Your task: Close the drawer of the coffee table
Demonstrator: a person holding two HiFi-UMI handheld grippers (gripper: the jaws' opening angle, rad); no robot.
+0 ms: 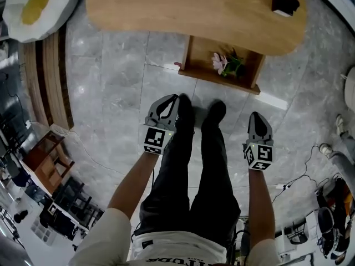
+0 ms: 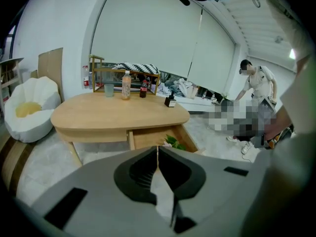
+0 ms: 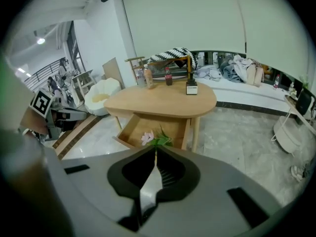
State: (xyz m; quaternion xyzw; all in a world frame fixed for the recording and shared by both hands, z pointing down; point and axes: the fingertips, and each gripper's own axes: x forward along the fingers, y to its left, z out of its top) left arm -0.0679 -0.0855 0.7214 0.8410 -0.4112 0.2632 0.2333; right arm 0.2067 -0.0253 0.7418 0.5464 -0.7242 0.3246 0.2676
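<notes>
The wooden drawer [image 1: 219,81] stands pulled out under the coffee table [image 1: 194,10], probably light and free-sliding, so the left gripper [image 1: 175,98] and right gripper [image 1: 256,116], both pressed together and empty, should push its front board.

The coffee table [image 1: 194,10] and its drawer [image 1: 195,57] are showing smooth, matt light wood. The grey, stone-patterned floor tiles [image 1: 111,76] are shining glossy and smooth.

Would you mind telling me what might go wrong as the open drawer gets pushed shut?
The flower seems to stand up inside the open drawer and may get crushed under the tabletop. Both the left gripper and right gripper are shut and well short of the drawer; a one-sided push might skew it.
</notes>
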